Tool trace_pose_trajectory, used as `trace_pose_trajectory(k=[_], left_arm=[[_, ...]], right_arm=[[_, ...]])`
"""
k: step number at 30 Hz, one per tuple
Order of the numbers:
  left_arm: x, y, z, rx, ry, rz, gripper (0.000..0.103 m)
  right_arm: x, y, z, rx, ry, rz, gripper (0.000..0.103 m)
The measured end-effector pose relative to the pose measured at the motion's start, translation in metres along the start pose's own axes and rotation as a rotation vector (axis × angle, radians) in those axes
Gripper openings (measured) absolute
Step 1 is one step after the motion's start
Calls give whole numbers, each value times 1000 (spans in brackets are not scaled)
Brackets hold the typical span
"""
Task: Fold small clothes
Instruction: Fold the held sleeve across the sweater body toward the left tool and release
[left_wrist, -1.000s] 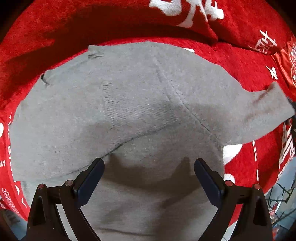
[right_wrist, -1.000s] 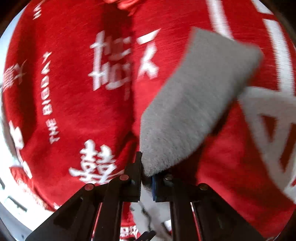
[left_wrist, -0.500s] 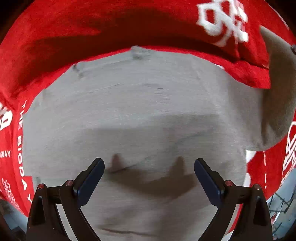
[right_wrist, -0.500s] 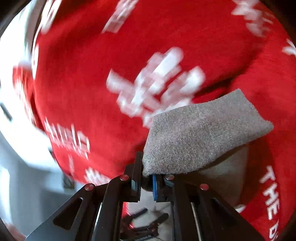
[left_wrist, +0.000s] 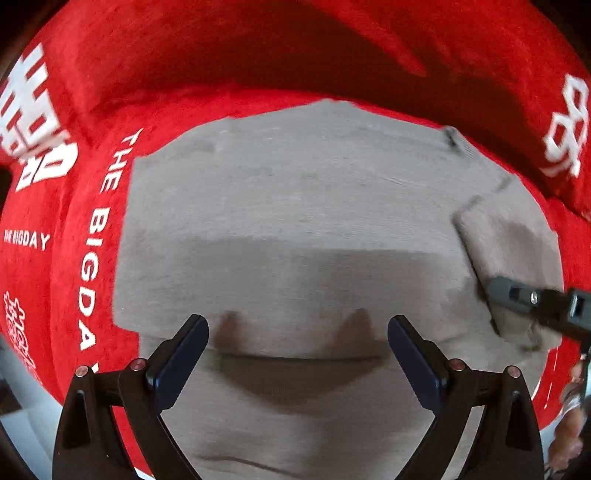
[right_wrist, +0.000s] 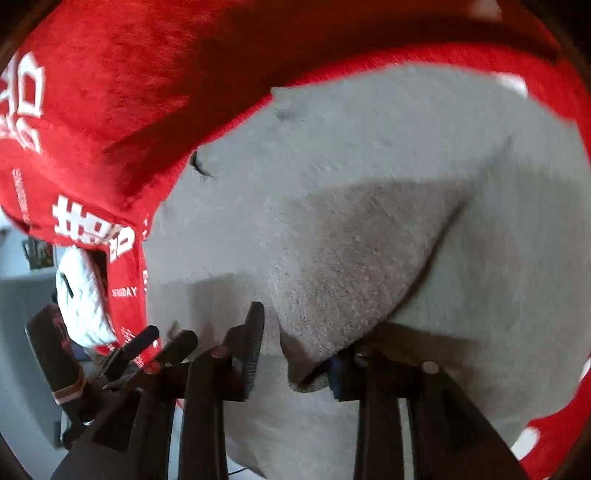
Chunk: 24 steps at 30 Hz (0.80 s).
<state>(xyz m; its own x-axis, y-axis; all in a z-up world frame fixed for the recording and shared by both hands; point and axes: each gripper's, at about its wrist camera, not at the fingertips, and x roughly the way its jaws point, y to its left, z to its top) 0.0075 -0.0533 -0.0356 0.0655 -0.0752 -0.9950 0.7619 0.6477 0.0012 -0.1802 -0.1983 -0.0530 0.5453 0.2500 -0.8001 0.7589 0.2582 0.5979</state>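
A small grey knit sweater (left_wrist: 295, 229) lies flat on a red blanket (left_wrist: 258, 55) with white lettering. My left gripper (left_wrist: 297, 350) hangs open above the sweater's body, pointing straight down, with nothing between its fingers. One grey sleeve (right_wrist: 354, 258) is folded over onto the sweater's body (right_wrist: 369, 122). Its cuff end lies between the fingers of my right gripper (right_wrist: 295, 354), whose jaws are opening; the left finger stands clear of the cloth. In the left wrist view the right gripper (left_wrist: 535, 299) reaches in from the right edge over the folded sleeve (left_wrist: 509, 251).
The red blanket's edge (right_wrist: 129, 280) drops off at the left, with grey floor (right_wrist: 22, 295) and a white bundle (right_wrist: 81, 295) beyond it. A dark tool handle (right_wrist: 51, 354) shows at lower left. A hand (left_wrist: 569, 424) shows at the lower right edge.
My right gripper swung the grey sleeve from over the bare red blanket across onto the sweater's body, and its jaws have parted. The left gripper slid sideways over the sweater, still open.
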Motion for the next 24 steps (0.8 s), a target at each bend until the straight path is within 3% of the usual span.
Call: trace_pose_trajectory(k=[5, 8, 9, 10, 11, 15, 17, 20, 24], left_arm=[[0, 26, 3, -42, -3, -76, 98], [1, 40, 8, -71, -4, -152, 98], [0, 43, 10, -78, -12, -175, 98], [-2, 47, 13, -84, -23, -203, 98], [-3, 53, 16, -89, -30, -228, 98], [-5, 77, 26, -137, -45, -357, 98], [-6, 88, 29, -161, -48, -411, 98], [0, 103, 33, -197, -38, -456, 98], [11, 109, 34, -219, -11, -467, 98]], right_arm=[[-38, -45, -4, 242, -208, 70, 36], [-39, -56, 6, 349, -267, 119, 37], [-39, -54, 10, 349, -275, 129, 30], [-39, -47, 15, 330, -283, 136, 12], [-38, -36, 19, 288, -287, 140, 9], [-28, 33, 21, -21, -243, 135, 9], [-11, 70, 5, -211, -182, 60, 9], [27, 101, -21, -391, -67, -68, 9], [65, 97, -43, -429, 85, -173, 13]])
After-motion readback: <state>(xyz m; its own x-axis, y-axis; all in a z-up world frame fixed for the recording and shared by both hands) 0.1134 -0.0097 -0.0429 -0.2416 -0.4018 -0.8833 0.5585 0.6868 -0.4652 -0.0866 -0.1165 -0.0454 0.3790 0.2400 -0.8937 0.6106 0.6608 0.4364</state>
